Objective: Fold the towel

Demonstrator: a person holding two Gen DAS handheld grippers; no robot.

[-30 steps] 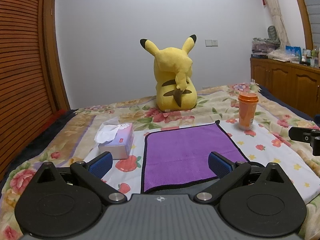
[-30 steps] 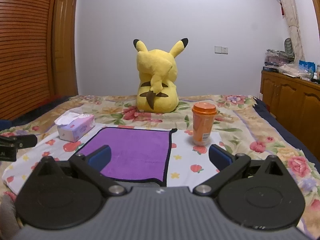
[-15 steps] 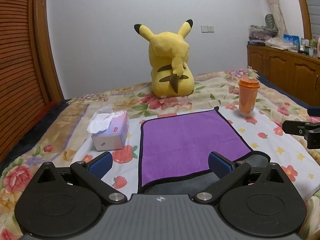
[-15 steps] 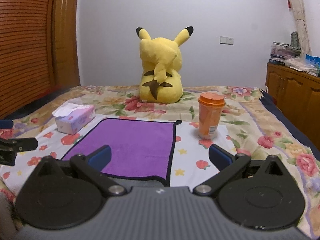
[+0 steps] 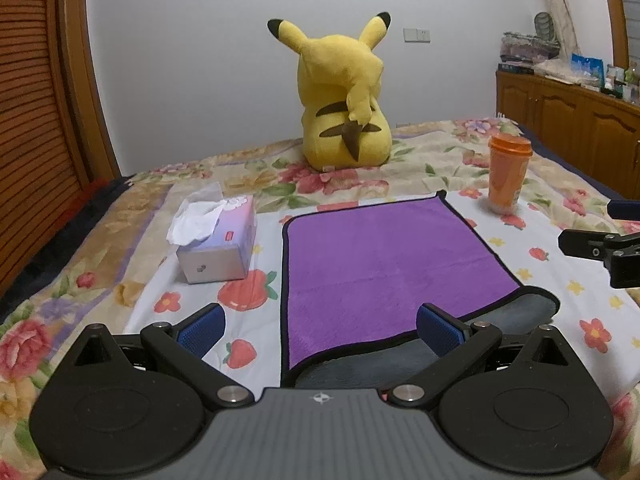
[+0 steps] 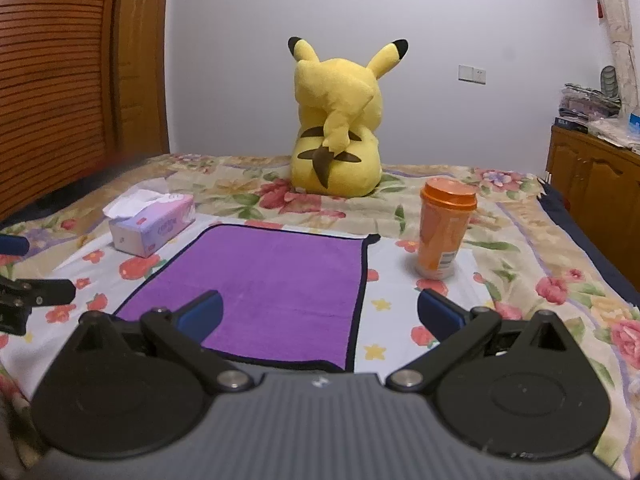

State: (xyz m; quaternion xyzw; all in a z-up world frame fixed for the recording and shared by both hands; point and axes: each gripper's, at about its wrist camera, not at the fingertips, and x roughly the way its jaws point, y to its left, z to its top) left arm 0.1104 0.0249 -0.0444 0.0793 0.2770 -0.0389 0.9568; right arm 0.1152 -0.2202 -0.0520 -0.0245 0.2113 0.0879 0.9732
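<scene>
A purple towel (image 5: pixel 384 264) with a black hem lies on the flowered bedspread, folded once, its grey underside showing along the near edge. It also shows in the right wrist view (image 6: pixel 276 284). My left gripper (image 5: pixel 320 330) is open and empty, hovering just before the towel's near left corner. My right gripper (image 6: pixel 318 312) is open and empty above the towel's near right corner. The right gripper's finger shows at the right edge of the left wrist view (image 5: pixel 588 246). The left gripper's finger shows at the left edge of the right wrist view (image 6: pixel 36 292).
A tissue box (image 5: pixel 218 246) sits left of the towel. An orange lidded cup (image 6: pixel 444 232) stands right of it. A yellow plush toy (image 5: pixel 344 112) sits behind. A wooden cabinet (image 5: pixel 576 120) lines the right wall and a slatted wooden door (image 6: pixel 52 80) the left.
Both grippers have moved forward and lower toward the towel's near edge, so the towel looks larger. Both stay open. The towel has not moved.
</scene>
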